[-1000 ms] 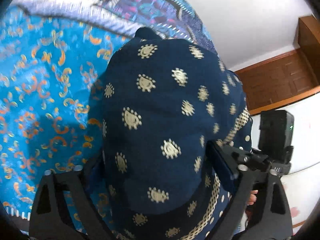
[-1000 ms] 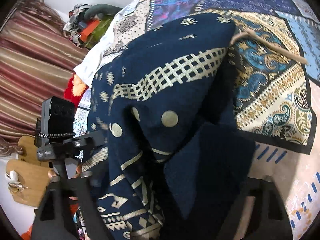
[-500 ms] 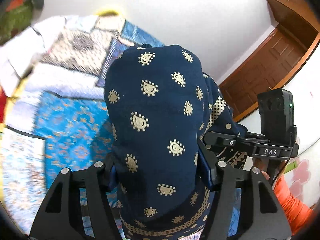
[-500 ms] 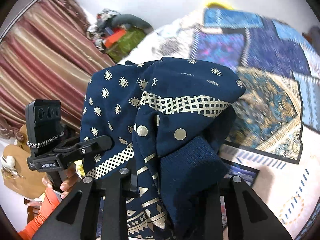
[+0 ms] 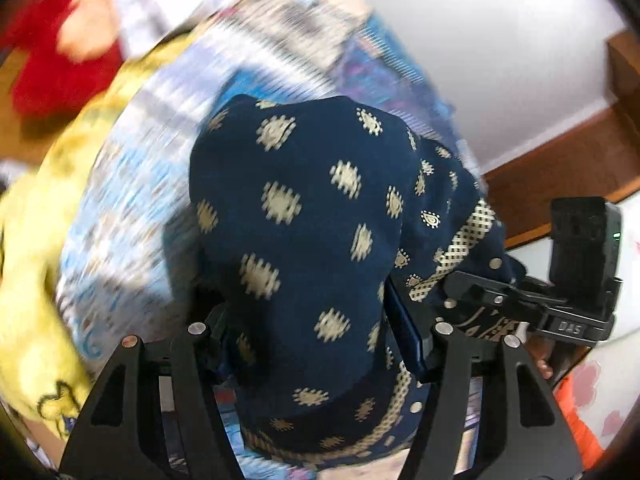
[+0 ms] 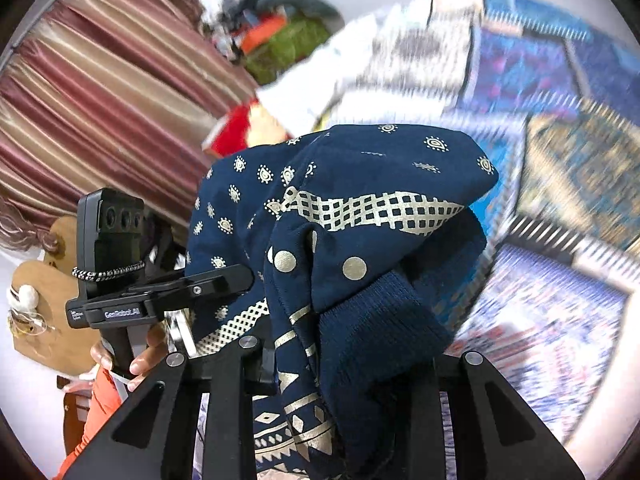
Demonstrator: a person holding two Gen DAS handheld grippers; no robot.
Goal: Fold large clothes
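A navy garment (image 5: 304, 200) with cream motifs and a lattice band hangs bunched between both grippers, lifted off the bed. My left gripper (image 5: 316, 332) is shut on a thick fold of it, and the cloth covers the pads. In the right wrist view the same garment (image 6: 380, 168) drapes over my right gripper (image 6: 344, 360), which is shut on the cloth near a ribbed cuff (image 6: 380, 320). The two grippers are close side by side; the left one's camera block (image 6: 108, 232) shows at the left, with a hand under it.
A patchwork bedspread (image 6: 560, 160) lies below and behind, blurred by motion. A yellow blanket (image 5: 32, 280) and a red item (image 5: 52, 68) sit at the bed's left side. Striped curtains (image 6: 100, 100), a pile of things (image 6: 280, 36) and dark wood trim (image 5: 560, 160) line the walls.
Both grippers have narrowed onto the garment and risen with it. The views have swung across the bed, so the bedspread now sits farther below.
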